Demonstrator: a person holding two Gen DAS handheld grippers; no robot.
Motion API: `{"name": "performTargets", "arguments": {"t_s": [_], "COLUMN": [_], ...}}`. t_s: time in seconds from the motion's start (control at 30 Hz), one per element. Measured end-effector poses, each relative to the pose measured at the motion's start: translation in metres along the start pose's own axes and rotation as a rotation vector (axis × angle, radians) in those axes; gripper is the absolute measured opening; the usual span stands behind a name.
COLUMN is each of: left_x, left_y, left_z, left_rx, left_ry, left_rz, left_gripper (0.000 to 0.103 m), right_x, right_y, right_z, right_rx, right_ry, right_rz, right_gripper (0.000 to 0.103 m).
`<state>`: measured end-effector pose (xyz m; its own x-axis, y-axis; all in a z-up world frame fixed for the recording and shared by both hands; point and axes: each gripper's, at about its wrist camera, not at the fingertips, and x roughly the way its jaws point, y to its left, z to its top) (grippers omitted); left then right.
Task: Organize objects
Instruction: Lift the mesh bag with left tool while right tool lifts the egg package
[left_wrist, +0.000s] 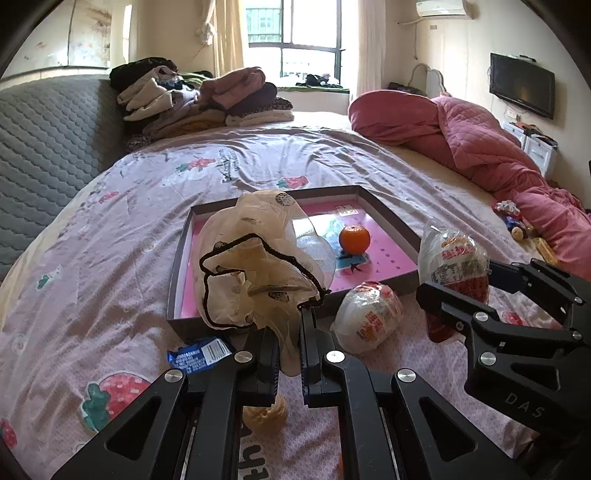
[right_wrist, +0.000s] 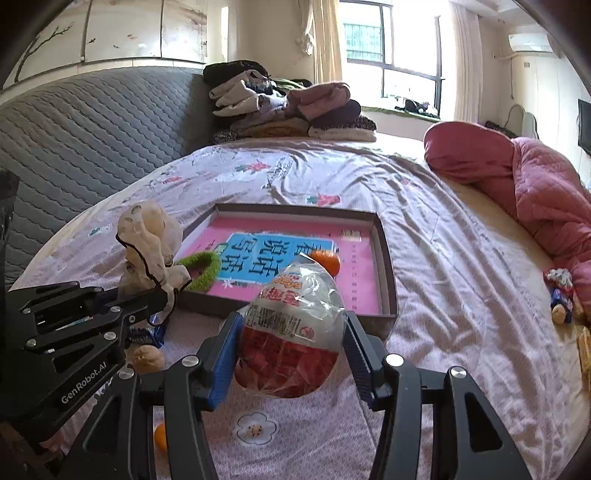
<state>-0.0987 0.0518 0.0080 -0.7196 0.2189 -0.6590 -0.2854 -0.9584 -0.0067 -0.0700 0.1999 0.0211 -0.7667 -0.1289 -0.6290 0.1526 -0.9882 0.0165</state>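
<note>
The left gripper (left_wrist: 288, 332) is pressed together on a sheer cream cloth (left_wrist: 251, 258) edged in black, which hangs bunched over the near rim of the tray (left_wrist: 177, 258). The right gripper (right_wrist: 291, 343) pinches a wrapped egg (right_wrist: 295, 325), red below and white above, lifted just in front of the tray's near right corner. Inside the tray lie an orange (left_wrist: 354, 239) toward the far right and a green ring (right_wrist: 201, 273) at the left edge; a second egg (left_wrist: 369, 314) sits on the bedsheet (left_wrist: 110, 240) just outside the near rim, with a blue packet (left_wrist: 201, 355) to the tray's near left. The risks, as I judge them: the egg's crinkly film is slick and the pads grip only its widest part, so it could squirt out and roll off. The limp cloth may drape over the orange or snag the rim when let go. With both grippers close together at the near edge, they could knock each other.
</note>
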Motion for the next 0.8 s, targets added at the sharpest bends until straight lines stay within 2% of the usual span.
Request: {"name": "performTargets", "arguments": {"t_s": [0.53,0.8], "left_x": [-0.007,-0.004], "left_y": [0.011,0.017], "left_z": [0.03,0.04], "left_rx": [-0.001,-0.02], "left_ry": [-0.064,-0.056], "left_rz": [0.026,0.03], "left_gripper": [0.008,0.008], "right_x": [0.003,0.006], "right_y": [0.001,0.0], "right_z": [0.026,0.034], "right_rx": [-0.022,-0.032], "right_ry": [-0.036,-0.046], "right_rz": [0.008,0.002], "right_gripper": [0.054,0.054]}}
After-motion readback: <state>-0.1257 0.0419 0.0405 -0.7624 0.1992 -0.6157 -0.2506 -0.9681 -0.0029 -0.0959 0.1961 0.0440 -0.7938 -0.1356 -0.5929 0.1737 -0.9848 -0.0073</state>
